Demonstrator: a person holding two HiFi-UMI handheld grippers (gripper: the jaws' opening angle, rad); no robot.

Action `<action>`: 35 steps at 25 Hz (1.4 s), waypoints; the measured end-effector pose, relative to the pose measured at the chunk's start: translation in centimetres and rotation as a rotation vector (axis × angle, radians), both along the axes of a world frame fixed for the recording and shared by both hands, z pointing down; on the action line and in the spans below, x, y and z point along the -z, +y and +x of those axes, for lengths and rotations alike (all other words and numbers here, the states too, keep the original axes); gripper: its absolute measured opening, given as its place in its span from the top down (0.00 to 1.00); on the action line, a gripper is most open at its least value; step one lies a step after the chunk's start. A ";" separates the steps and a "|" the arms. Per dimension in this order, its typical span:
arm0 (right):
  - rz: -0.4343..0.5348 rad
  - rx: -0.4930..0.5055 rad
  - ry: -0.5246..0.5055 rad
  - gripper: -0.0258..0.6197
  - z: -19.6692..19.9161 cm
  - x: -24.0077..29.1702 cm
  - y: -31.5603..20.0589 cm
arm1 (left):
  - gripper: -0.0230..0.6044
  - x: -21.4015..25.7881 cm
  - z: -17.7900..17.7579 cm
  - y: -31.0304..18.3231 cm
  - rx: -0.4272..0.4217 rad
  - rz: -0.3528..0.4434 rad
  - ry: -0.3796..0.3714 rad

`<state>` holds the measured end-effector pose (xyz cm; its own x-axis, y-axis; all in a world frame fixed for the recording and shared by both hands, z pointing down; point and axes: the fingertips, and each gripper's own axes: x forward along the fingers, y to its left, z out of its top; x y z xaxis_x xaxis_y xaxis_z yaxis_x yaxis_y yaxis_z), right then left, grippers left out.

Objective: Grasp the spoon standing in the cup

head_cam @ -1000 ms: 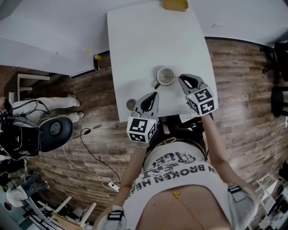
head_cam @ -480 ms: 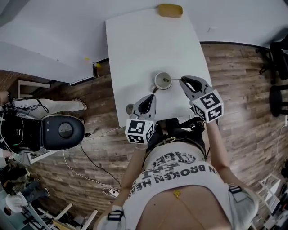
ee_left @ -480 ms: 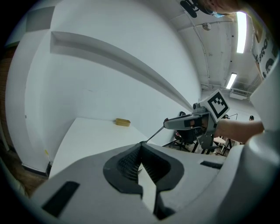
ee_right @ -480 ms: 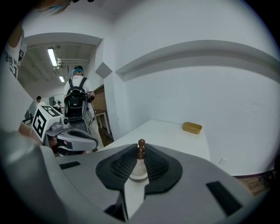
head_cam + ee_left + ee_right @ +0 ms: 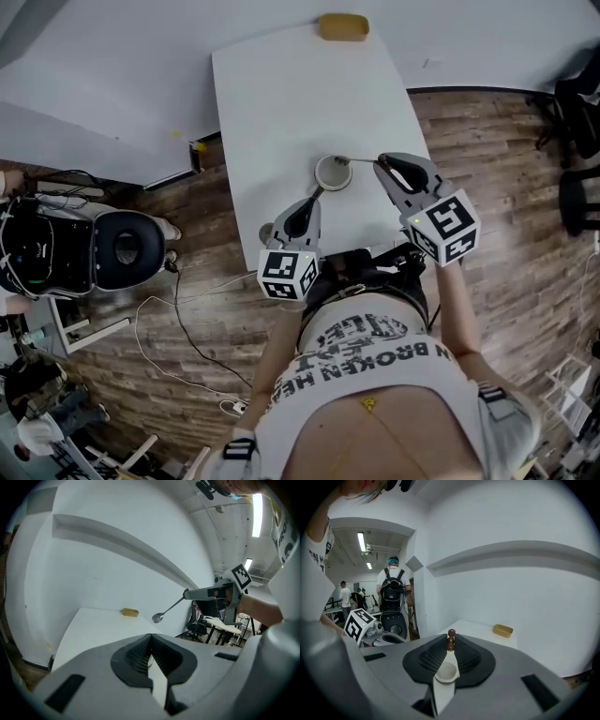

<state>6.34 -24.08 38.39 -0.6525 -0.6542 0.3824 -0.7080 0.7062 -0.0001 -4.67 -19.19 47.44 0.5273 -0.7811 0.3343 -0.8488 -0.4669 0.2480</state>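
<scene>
A pale cup (image 5: 333,172) stands on the white table (image 5: 281,94). My right gripper (image 5: 379,161) is shut on the handle of a metal spoon (image 5: 361,160), which reaches left with its bowl over the cup's rim. In the left gripper view the spoon (image 5: 168,609) hangs in the air from the right gripper (image 5: 186,594), bowl down. The spoon's brown handle end (image 5: 451,640) sticks up between the right pads, with the cup (image 5: 446,672) below. My left gripper (image 5: 314,200) hovers by the table's near edge, jaws together and holding nothing.
A yellow block (image 5: 342,26) lies at the table's far edge. A small round object (image 5: 268,232) sits at the near left corner. A black office chair (image 5: 122,248) and cables are on the wooden floor to the left. A person with a backpack (image 5: 392,590) stands behind.
My right gripper has risen and drawn slightly right from the cup with the spoon in it. The left gripper has hardly moved.
</scene>
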 end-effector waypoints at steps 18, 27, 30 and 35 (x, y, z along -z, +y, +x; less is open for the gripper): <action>0.004 -0.010 -0.023 0.89 0.7 1.0 -0.7 | 0.98 0.4 0.7 -1.3 -0.011 0.008 -0.002; 0.002 -0.007 -0.026 0.89 0.2 1.1 -1.0 | 0.98 0.5 0.9 -1.7 -0.018 0.007 0.002; 0.001 -0.007 -0.026 0.89 0.3 1.0 -1.1 | 0.98 0.6 1.1 -1.8 -0.020 0.009 0.005; -0.004 -0.011 -0.025 0.89 0.7 1.2 -2.4 | 0.98 0.8 1.8 -3.0 -0.025 -0.003 0.003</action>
<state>7.08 -26.48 37.18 -0.6544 -0.6600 0.3690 -0.7157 0.6981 -0.0208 -2.91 -22.23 46.69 0.5479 -0.7665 0.3352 -0.8360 -0.4871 0.2526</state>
